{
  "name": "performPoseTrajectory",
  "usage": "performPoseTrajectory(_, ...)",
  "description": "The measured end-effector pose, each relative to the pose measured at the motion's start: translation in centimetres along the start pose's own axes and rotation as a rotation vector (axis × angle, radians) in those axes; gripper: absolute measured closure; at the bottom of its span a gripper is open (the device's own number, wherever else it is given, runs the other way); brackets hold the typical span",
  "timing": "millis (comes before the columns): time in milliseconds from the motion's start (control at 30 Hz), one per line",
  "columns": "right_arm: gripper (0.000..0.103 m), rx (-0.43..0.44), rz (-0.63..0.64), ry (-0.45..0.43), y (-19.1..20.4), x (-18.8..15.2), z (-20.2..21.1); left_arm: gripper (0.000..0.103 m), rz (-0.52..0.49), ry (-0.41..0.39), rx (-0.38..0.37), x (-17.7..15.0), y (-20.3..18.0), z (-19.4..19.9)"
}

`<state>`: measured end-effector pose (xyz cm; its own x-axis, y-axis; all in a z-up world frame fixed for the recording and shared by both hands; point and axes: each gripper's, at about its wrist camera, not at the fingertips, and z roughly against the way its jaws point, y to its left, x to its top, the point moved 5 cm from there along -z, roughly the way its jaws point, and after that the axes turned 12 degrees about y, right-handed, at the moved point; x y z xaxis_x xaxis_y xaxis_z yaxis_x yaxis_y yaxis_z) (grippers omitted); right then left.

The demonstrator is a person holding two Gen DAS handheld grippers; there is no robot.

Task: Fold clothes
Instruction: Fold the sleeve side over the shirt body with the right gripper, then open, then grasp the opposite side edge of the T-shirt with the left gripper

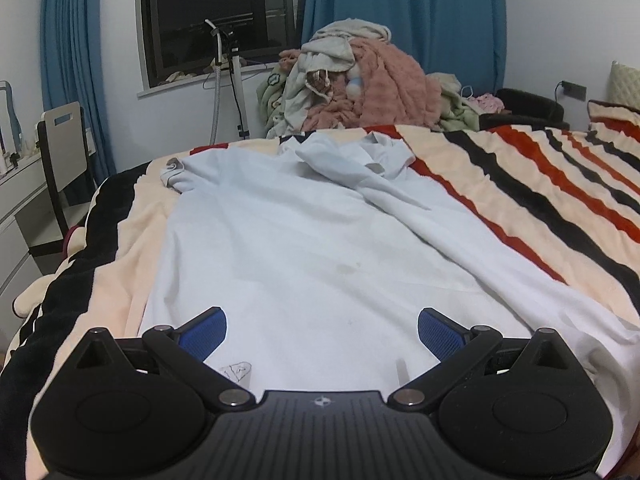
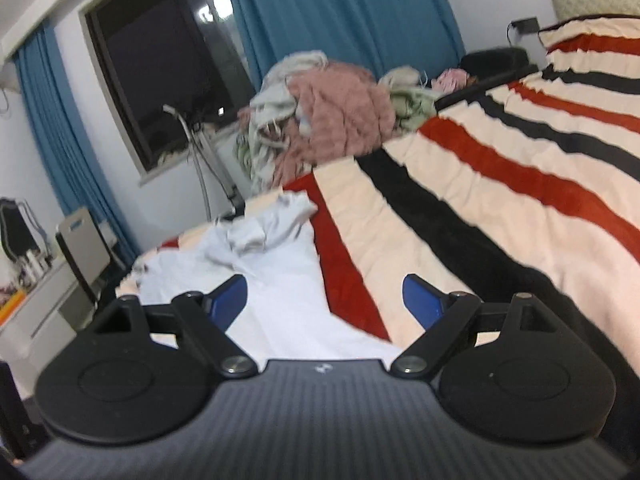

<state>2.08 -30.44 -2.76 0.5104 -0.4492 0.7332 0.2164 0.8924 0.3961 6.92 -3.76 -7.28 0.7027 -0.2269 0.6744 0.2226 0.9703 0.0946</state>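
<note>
We look over a white shirt (image 1: 304, 248) of soft, slightly nubbly cotton, spread lengthwise on a plush striped blanket (image 1: 520, 184) with cream, red and black bands whose edges run jagged. The body of the shirt lies mostly flat. Its far end is rumpled, one sleeve folded across the collar, and a long crease runs down the right side. A faint stain marks the middle.

Our left gripper (image 1: 322, 332) hangs over the shirt's near hem with its blue ribbed pads (image 1: 436, 330) spread wide, nothing between them. Our right gripper (image 2: 325, 300) is likewise wide apart and empty, over the shirt's right edge where white cloth meets a red stripe.

Beyond the bed a heap of clothes (image 1: 360, 88), fluffy pink and pale green, is piled against blue curtains (image 1: 400, 12). A chair (image 1: 64, 144) and a white desk (image 1: 16, 200) stand to the left, beside a dark window (image 1: 208, 12).
</note>
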Motion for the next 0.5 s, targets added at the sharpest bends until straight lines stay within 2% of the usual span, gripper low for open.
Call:
performPoseTrajectory(100,0.017,0.006,-0.010,0.019,-0.2,-0.1,-0.3,0.001,0.006,0.010,-0.001,0.1,0.0,-0.3)
performPoseTrajectory(267,0.017,0.022,-0.083,-0.007,-1.6,0.3,0.4,0.003,0.006,0.035,-0.013,0.5,-0.8,-0.5)
performPoseTrajectory(367,0.017,0.055,-0.171,-0.017,-3.3,0.7,0.6,0.007,-0.006,0.074,-0.025,0.8,-2.4,-0.7)
performPoseTrajectory(500,0.017,0.069,-0.240,-0.029,-5.2,1.1,0.8,0.010,-0.042,0.100,-0.091,1.4,-6.2,-0.2)
